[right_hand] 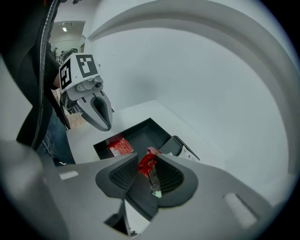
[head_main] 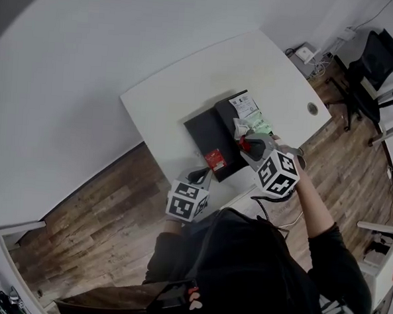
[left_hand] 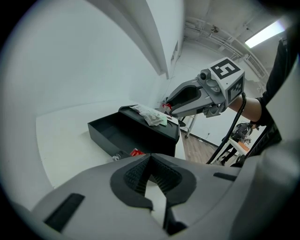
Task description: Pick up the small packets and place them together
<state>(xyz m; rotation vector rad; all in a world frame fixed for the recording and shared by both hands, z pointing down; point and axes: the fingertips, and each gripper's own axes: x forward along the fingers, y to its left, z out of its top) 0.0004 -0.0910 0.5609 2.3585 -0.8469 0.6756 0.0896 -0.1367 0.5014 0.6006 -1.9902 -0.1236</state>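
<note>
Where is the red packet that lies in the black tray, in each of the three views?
Head view: lying packet in the tray's near corner.
Left gripper view: only a red edge, low centre, by the tray's near wall.
Right gripper view: left of centre, on the tray floor; the held packet in the right tool is another.
Shared landmark: the black tray.
</note>
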